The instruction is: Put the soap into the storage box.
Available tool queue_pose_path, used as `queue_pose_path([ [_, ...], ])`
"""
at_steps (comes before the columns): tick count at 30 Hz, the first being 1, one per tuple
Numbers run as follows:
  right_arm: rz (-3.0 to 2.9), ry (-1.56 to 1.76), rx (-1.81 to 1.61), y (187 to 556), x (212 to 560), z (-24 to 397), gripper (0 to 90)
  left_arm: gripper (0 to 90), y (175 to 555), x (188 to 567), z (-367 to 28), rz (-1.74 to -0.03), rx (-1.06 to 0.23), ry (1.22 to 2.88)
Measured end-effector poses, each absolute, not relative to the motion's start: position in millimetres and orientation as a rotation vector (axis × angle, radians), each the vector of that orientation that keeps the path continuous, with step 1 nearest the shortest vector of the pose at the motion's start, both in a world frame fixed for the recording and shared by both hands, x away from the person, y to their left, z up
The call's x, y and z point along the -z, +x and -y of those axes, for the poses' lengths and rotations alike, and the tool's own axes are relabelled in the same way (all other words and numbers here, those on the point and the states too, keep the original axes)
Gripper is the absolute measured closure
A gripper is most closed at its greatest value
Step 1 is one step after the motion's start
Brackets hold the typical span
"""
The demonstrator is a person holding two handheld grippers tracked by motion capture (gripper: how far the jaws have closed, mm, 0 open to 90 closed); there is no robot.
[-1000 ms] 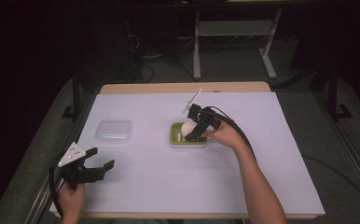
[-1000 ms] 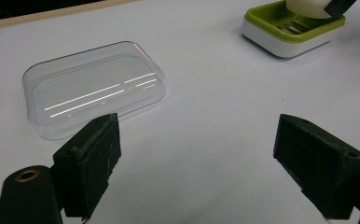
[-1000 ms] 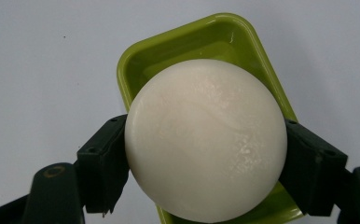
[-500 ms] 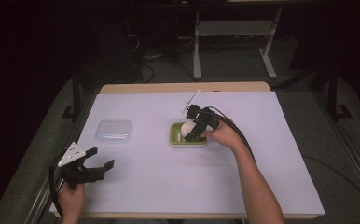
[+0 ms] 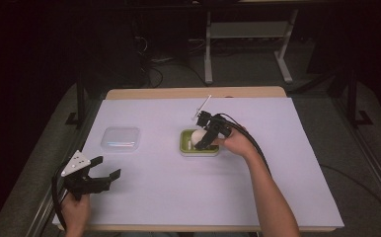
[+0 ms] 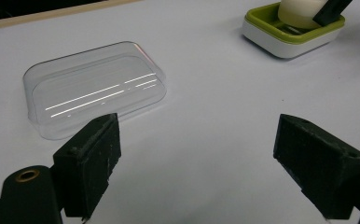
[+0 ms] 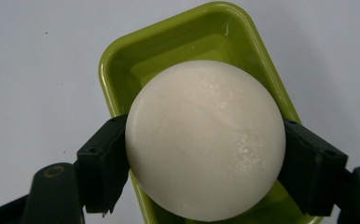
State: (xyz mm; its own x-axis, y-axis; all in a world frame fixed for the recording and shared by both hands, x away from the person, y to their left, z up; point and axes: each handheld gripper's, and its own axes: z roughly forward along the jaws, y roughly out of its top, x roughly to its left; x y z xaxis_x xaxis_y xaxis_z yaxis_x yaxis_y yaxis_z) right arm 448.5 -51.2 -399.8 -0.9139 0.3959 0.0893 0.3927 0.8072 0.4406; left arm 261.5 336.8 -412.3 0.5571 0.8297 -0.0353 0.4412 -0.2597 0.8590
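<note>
Currently the right gripper (image 7: 206,172) clamps a round white soap (image 7: 205,139) over the lengthwise-running green dish (image 7: 169,42).

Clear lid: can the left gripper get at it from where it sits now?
Probably yes. The left gripper is open and holds nothing, and the clear lid lies just ahead of its jaws on bare table. The right gripper is busy at the green dish.
</note>
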Motion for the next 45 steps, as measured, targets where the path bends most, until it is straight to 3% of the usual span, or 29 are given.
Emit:
queue_pose_path([
  [27,-2.959,0.634,-0.689,445,398,49,23.8,14.5,261,412,-336,-1.034,-0.542,1.889],
  [29,-2.940,0.621,-0.707,445,395,50,27.4,14.5,261,412,-336,-1.033,-0.542,1.890],
  [32,-2.910,0.602,-0.783,443,386,55,40.1,14.5,262,412,-336,-1.035,-0.540,1.892],
  [34,-2.900,0.597,-0.789,441,382,56,34.9,14.5,262,412,-335,-1.033,-0.538,1.891],
  [45,-2.926,0.646,-0.808,437,377,72,30.9,14.4,262,413,-335,-1.036,-0.538,1.890],
])
